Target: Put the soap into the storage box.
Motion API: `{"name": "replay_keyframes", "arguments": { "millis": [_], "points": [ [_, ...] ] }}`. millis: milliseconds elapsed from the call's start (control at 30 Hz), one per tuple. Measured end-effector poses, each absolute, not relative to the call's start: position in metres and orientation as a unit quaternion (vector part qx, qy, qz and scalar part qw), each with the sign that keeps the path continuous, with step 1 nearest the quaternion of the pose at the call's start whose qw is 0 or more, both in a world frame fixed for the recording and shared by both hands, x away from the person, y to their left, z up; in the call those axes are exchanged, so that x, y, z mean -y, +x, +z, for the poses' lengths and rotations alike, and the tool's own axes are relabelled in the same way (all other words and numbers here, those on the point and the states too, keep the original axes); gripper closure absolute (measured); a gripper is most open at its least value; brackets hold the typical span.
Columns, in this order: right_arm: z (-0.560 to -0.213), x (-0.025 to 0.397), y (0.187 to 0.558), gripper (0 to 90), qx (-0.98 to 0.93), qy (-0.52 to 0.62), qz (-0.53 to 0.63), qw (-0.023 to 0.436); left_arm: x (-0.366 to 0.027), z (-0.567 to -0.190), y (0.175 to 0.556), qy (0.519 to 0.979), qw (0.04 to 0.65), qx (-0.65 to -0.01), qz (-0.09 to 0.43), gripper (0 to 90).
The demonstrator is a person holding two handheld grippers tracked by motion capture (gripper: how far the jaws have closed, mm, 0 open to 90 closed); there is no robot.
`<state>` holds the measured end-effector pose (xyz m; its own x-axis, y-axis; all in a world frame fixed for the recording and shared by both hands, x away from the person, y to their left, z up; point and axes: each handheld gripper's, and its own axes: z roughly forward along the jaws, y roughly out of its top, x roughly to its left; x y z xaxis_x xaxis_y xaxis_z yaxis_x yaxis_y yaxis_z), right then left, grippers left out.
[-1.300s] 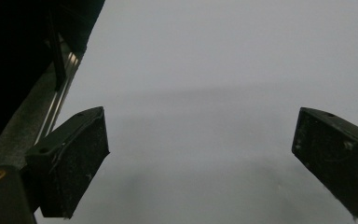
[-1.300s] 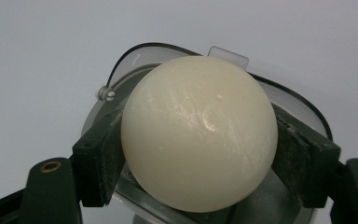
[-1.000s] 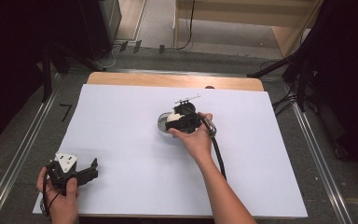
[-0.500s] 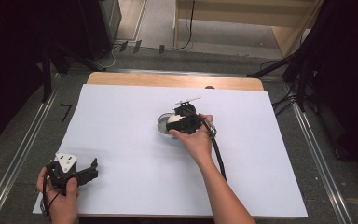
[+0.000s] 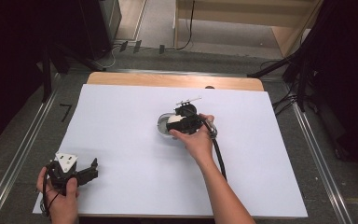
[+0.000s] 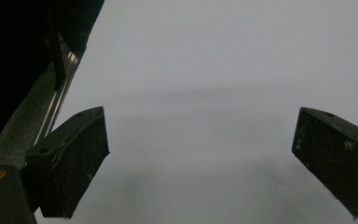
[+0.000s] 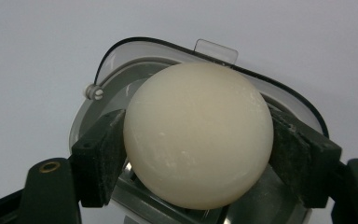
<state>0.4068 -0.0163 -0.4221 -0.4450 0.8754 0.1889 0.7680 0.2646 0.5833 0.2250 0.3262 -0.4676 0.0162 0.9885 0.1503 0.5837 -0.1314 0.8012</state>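
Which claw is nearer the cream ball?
Right. The right claw is clamped on the cream ball over the clear container. The left claw sits open at the table's near-left corner, far away.

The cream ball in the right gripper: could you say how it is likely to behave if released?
The cream ball looks round and smooth, so it would probably roll. The right gripper touches only its sides, so it may slip. It seems rigid.

White sheet (image 5: 121, 130) covers wooden table (image 5: 168, 80). Right gripper (image 5: 182, 122) mid-sheet, over a round clear container (image 5: 164, 126), a pale ball (image 5: 174, 120) at its tip. Small metal piece (image 5: 189, 100) just beyond the container. Left gripper (image 5: 92, 171) near the sheet's front-left corner, well apart from the container, jaws parted.
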Motion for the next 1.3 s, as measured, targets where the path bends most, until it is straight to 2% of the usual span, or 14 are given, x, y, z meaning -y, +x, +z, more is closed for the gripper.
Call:
{"name": "replay_keyframes", "arguments": {
  "millis": [1300],
  "points": [
    [-0.409, 0.029, 0.401, 26.1, -0.775, 0.524, 0.338, 0.098, -0.326, -0.468, 0.225, 0.657, 0.276, -0.598, 0.366, 4.4]
  ]
}}
